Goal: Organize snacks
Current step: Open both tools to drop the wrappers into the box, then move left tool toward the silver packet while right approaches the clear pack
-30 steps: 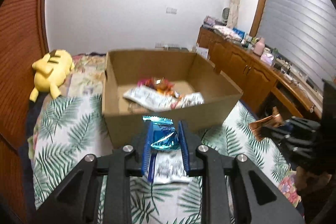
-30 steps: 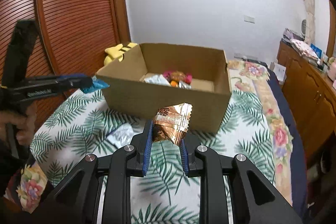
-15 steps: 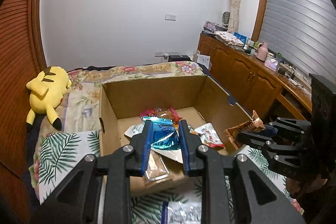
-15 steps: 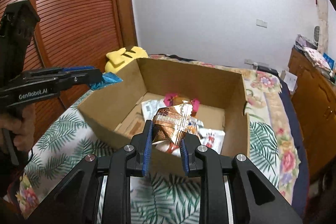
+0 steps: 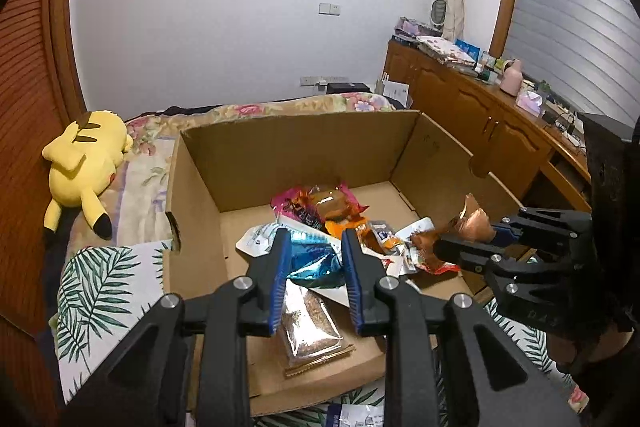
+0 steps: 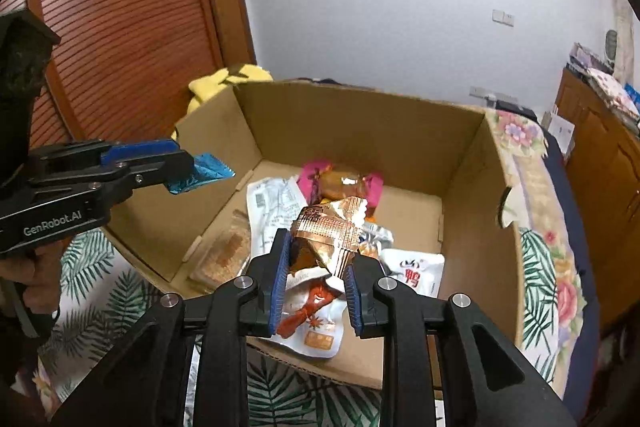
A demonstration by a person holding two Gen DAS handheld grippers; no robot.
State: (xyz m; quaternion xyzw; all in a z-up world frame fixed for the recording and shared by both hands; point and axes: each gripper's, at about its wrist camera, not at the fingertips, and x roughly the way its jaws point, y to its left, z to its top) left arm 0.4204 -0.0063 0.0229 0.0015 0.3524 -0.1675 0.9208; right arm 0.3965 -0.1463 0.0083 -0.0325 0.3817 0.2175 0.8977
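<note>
1. Left wrist view: the left gripper (image 5: 313,259) has its jaws clamped on a crinkled blue foil snack packet (image 5: 316,261), held above the open brown cardboard box (image 5: 296,143). Only this view shows the whole yellow plush toy (image 5: 82,171) lying on the floral bedspread (image 5: 148,155) to the left of the box, and the wooden cabinet (image 5: 472,111) along the right wall.
2. Right wrist view: the right gripper (image 6: 316,267) has its jaws clamped on a copper-coloured foil snack packet (image 6: 330,231), also above the box interior. Only this view shows the ribbed wooden door (image 6: 120,19) and the white pouch with a red printed character (image 6: 414,271) near the right wall of the box.
3. Packet and jaws: each packet sits between the blue pads, its upper end projecting beyond the fingertips.
4. Box floor: a pink-wrapped pastry (image 6: 340,183), a clear packet of brown bars (image 5: 312,323) and other wrappers lie loose beneath both grippers.
</note>
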